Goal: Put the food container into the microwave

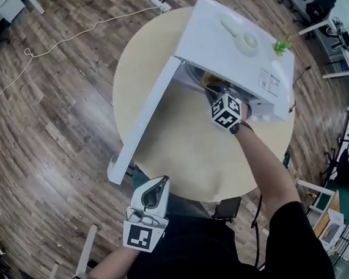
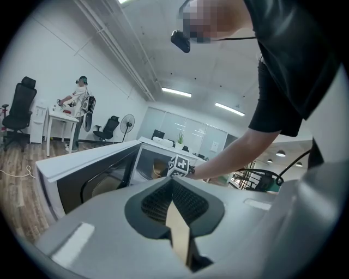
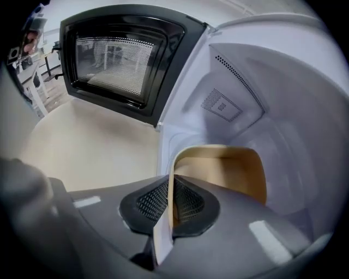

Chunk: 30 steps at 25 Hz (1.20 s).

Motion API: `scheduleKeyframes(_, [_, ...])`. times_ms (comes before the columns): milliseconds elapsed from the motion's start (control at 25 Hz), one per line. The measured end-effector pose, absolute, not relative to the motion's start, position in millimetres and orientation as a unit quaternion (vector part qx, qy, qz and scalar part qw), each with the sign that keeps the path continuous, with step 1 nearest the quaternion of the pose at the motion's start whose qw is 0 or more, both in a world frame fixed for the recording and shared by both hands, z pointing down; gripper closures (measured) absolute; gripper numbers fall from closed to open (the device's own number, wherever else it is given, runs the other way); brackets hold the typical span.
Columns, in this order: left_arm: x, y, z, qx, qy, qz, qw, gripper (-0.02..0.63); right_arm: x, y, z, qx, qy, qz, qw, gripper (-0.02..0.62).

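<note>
Gripping the near wall of the beige food container (image 3: pixel 223 169) with the right gripper (image 3: pixel 170 188), jaws narrowed onto that thin wall. Holding it upright inside the cavity of the white microwave (image 1: pixel 227 45), low and towards the back; hard to tell whether touching the cavity floor. Working past the microwave door (image 1: pixel 145 117), swung wide open over the round table (image 1: pixel 182 159). Holding the left gripper (image 1: pixel 152 196) back near the body, beyond the table edge, jaws drawn together on nothing.

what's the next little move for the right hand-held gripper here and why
Probably ease the food container down onto the microwave floor before letting go. The right hand-held gripper is shut on its rim, and the container sits inside the cavity with the door swung open.
</note>
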State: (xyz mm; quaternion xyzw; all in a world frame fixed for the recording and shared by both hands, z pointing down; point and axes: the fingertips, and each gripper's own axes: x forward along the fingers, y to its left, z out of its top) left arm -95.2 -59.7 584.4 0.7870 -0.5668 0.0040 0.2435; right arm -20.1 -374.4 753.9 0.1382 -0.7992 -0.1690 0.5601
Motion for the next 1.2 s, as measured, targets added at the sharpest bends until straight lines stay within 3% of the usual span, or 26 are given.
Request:
scheduleKeyframes(600, [-101, -56, 594, 0.782, -0.569, 0.011, 0.253, 0.606, -25, -399, 755, 0.196, -0.795, -0.191, 0.542, 0.574])
scheduleKeyframes(1040, [-91, -48, 600, 0.786, -0.557, 0.013, 0.266, 0.606, -16, -406, 749, 0.242, -0.787, -0.215, 0.525, 0.480])
scheduleKeyframes(1200, [-89, -47, 601, 0.788, -0.556, 0.014, 0.263, 0.606, -13, -405, 743, 0.262, -0.787, -0.214, 0.516, 0.479])
